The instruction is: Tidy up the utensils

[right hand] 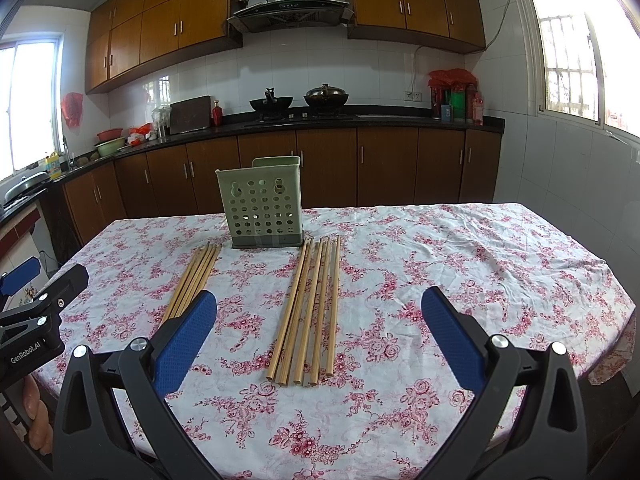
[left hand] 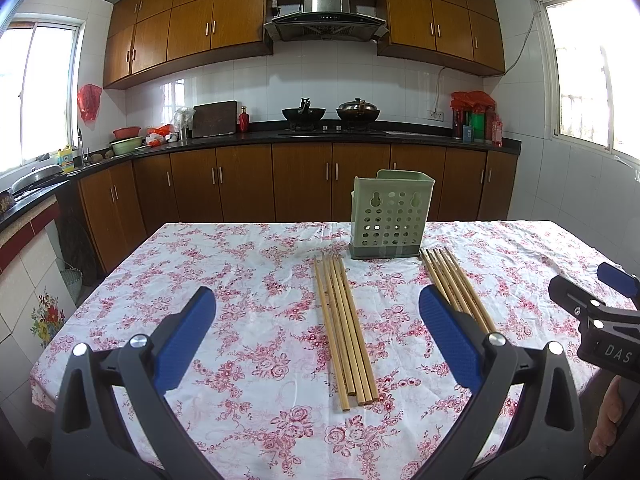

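Left gripper (left hand: 316, 332) and right gripper (right hand: 318, 332), nearest each camera, both with blue-padded fingers spread wide and holding nothing; each hangs over the near edge of the surface (right hand: 460, 280), which is covered by a white cloth with red roses. Landmark: a pale green perforated chopstick holder (left hand: 387, 216) standing upright toward the far side of the surface. Two bundles of bamboo chopsticks lie flat on the cloth in front of the holder. The left bundle of chopsticks (left hand: 345, 328) starts just in front of the holder's left corner and runs toward the left gripper. The right bundle of chopsticks (right hand: 310, 312) starts just beside the holder's right corner and runs toward the right gripper. No chopstick shows above the holder's rim or through its holes, so it appears empty.

Progress, as judged: the task has not begun. Both bundles remain to be picked up and stood in the holder. Each gripper faces its own bundle, which suggests a grasp is the next step.
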Action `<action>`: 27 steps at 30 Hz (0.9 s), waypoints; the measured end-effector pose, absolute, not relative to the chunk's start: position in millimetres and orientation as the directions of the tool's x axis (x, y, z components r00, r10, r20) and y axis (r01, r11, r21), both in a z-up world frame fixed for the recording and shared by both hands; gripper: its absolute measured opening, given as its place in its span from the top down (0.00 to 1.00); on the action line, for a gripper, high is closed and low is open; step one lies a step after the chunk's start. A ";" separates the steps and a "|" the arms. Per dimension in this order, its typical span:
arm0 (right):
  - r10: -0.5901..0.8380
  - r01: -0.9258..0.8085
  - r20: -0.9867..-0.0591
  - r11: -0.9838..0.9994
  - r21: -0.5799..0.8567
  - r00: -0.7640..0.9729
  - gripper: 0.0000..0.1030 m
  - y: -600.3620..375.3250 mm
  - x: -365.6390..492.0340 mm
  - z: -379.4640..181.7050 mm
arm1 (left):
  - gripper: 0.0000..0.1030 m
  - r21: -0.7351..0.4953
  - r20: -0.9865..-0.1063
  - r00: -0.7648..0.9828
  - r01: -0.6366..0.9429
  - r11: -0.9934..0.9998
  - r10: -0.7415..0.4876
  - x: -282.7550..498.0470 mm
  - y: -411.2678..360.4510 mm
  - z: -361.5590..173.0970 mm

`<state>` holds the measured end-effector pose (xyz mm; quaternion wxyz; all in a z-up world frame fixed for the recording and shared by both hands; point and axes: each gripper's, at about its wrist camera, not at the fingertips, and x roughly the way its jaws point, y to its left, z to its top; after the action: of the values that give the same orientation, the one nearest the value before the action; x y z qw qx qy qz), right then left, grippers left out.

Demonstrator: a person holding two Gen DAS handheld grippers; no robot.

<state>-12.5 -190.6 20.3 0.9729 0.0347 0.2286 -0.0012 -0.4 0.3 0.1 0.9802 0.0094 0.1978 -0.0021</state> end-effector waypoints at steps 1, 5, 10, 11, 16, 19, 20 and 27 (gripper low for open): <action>0.014 0.018 -0.445 0.998 0.067 0.896 0.02 -190.7 -12.6 20.3 | 0.04 0.018 -0.388 0.922 0.008 1.000 -0.001 -0.4 0.3 0.1; 0.013 0.019 -0.445 0.998 0.068 0.895 0.02 -190.8 -12.6 20.2 | 0.04 0.018 -0.388 0.922 0.008 1.000 0.000 -0.3 0.3 0.1; 0.014 0.018 -0.445 0.998 0.068 0.896 0.02 -190.8 -12.8 20.2 | 0.04 0.018 -0.389 0.921 0.008 1.000 0.000 -0.5 0.3 0.1; 0.014 0.018 -0.445 0.998 0.068 0.896 0.02 -191.0 -12.8 20.2 | 0.04 0.018 -0.389 0.921 0.008 1.000 0.000 -0.5 0.3 0.1; 0.013 0.019 -0.445 0.997 0.068 0.896 0.02 -191.3 -12.8 19.7 | 0.04 0.018 -0.389 0.921 0.008 1.000 0.000 -0.3 0.3 0.1; 0.014 0.019 -0.445 0.998 0.068 0.895 0.02 -191.5 -12.8 19.3 | 0.04 0.018 -0.389 0.921 0.008 1.000 0.000 -0.4 0.4 0.1; 0.014 0.019 -0.445 0.997 0.068 0.895 0.02 -191.6 -12.7 19.2 | 0.04 0.018 -0.389 0.921 0.008 1.000 0.000 -0.2 0.3 0.1; 0.015 0.019 -0.453 0.997 0.071 0.891 0.02 -189.8 -15.1 16.5 | 0.04 0.019 -0.398 0.917 0.002 1.000 0.006 0.1 4.4 -7.9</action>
<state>-15.1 -189.8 16.5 0.9717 0.0368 0.2333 -0.0010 0.1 4.4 -7.9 0.9790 0.0093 0.2035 0.0011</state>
